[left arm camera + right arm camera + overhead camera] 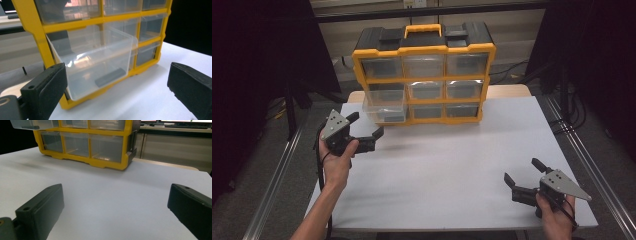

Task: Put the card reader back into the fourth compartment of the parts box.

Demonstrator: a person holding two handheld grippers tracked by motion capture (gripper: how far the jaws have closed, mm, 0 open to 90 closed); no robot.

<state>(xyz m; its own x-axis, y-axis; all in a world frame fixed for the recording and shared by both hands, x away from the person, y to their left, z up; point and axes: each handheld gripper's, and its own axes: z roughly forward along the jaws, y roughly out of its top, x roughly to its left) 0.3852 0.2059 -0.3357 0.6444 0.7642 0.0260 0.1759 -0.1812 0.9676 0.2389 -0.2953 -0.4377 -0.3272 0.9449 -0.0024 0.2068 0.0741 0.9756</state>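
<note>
Yellow-framed organizer point(424, 75) has one clear drawer point(95, 62) pulled out; both hand-held grippers, left point(364, 125) and right point(523, 171), spread empty

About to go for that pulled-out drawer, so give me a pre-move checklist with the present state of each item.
1. Left gripper jaws open: ok, wide apart and holding nothing.
2. Right gripper jaws open: ok, holding nothing.
3. Clear drawer pulled out of the yellow organizer: ok, middle row, left column in the high view.
4. Left gripper faces the drawer: ok, apart from it, not touching.
5. Drawer contents: a dark flat piece lies on its floor; what it is, cannot tell.
6. White table between the grippers free: ok.
</note>
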